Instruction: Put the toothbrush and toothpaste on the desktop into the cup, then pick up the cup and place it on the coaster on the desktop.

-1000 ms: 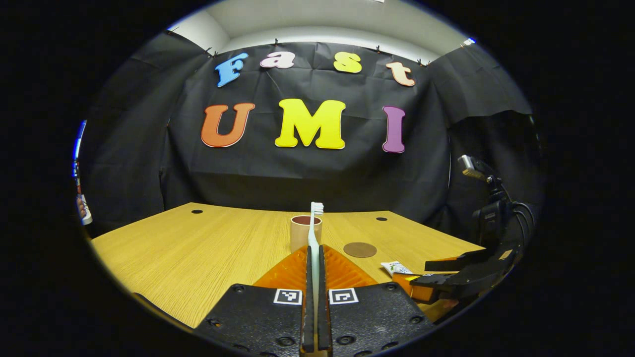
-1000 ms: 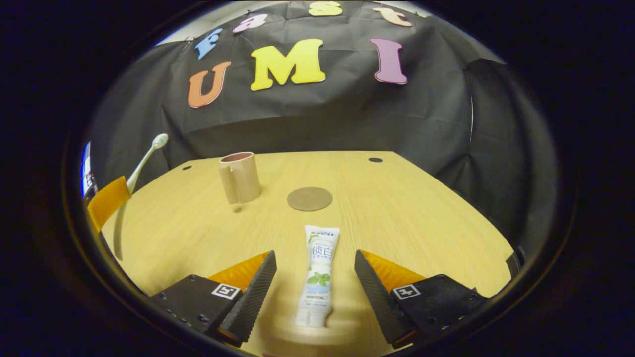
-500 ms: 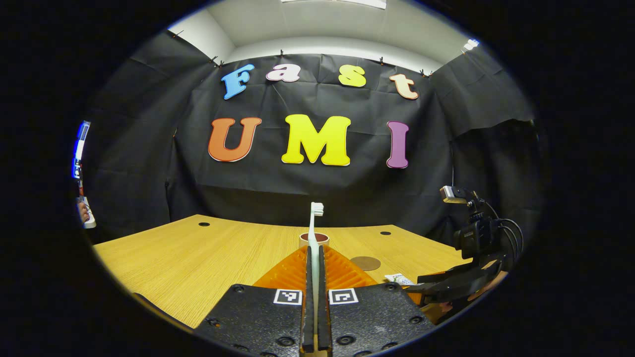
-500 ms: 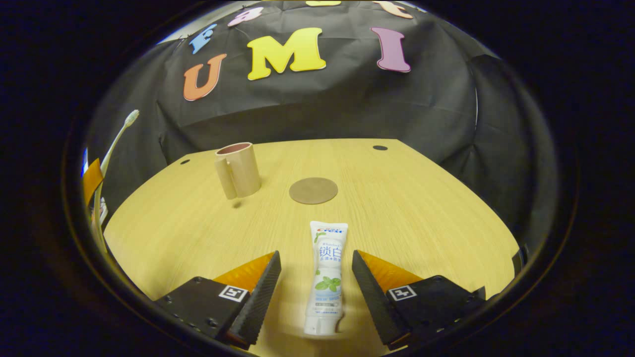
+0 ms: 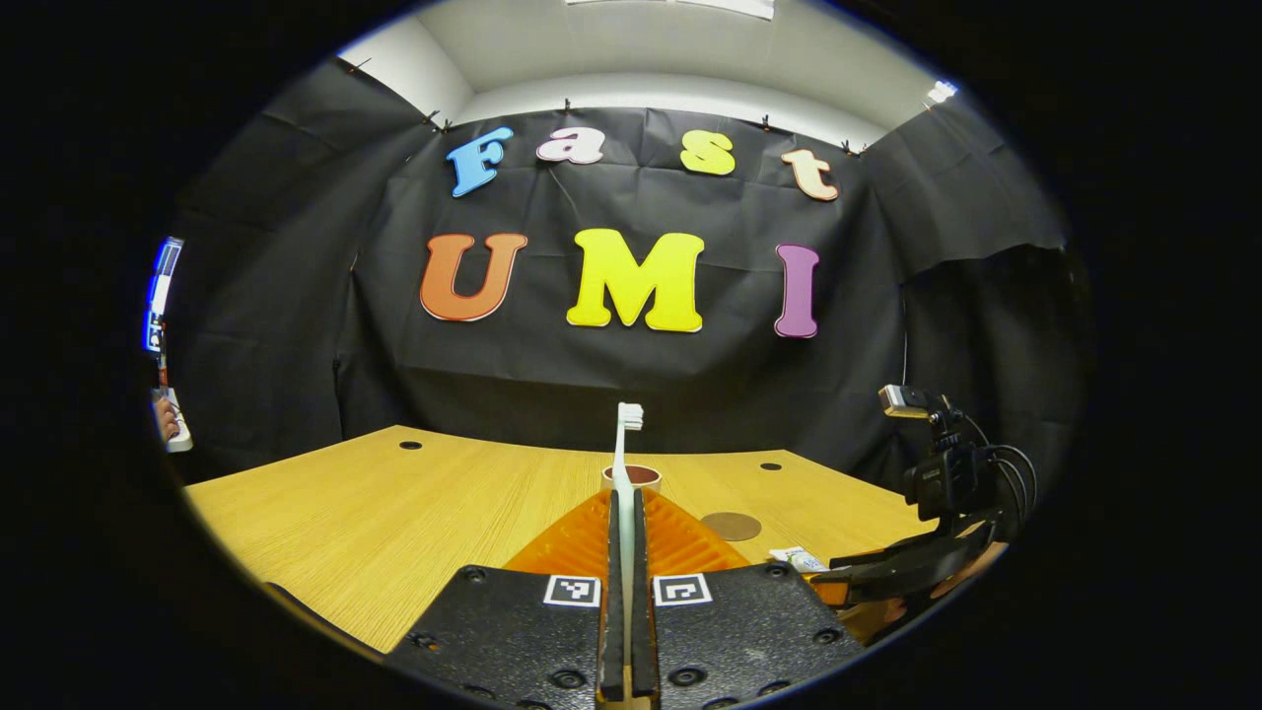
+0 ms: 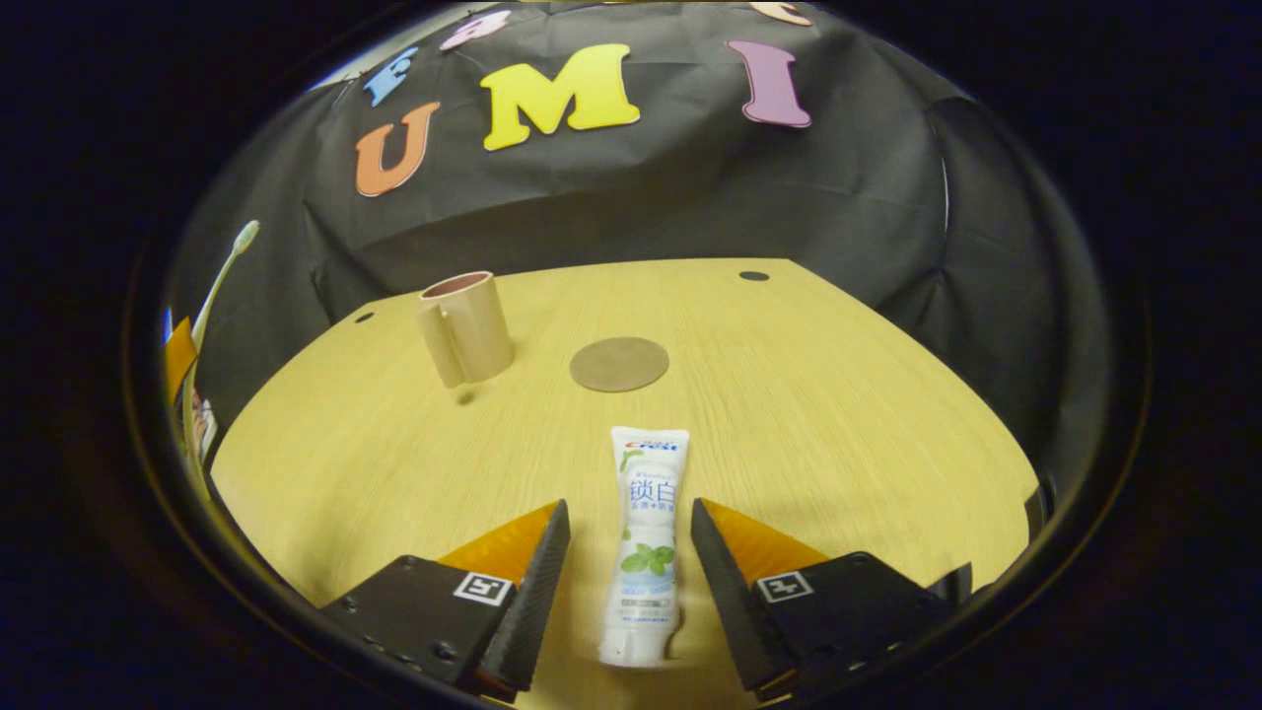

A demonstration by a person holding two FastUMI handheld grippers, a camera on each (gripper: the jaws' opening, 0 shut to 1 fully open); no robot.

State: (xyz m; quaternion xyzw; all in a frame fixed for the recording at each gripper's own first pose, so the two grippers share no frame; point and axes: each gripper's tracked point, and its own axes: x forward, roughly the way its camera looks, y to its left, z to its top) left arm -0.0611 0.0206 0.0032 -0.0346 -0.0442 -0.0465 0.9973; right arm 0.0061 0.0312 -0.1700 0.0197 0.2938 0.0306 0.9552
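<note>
In the left gripper view my left gripper (image 5: 623,501) is shut on a white toothbrush (image 5: 627,424) that stands upright, bristles on top, above the desk. Just behind it is the rim of the tan cup (image 5: 632,476). The cup (image 6: 464,326) stands upright with a handle, and the round brown coaster (image 6: 619,364) lies flat to its right. In the right gripper view my right gripper (image 6: 629,505) is open, low over the wooden desk (image 6: 838,394), its fingers on both sides of the lying toothpaste tube (image 6: 646,532), small gaps showing. The toothbrush (image 6: 225,271) shows at the far left.
The desk has small dark cable holes (image 6: 754,276) near its back edge. Black cloth walls close in the back and both sides. In the left gripper view the right gripper (image 5: 838,582) with its camera and cables sits at the desk's right, by the toothpaste (image 5: 797,559) and coaster (image 5: 731,526).
The right gripper's fingers have narrowed around the toothpaste and moved a little forward along it. The left gripper has lifted slightly with the toothbrush, so the cup sits lower in its view.
</note>
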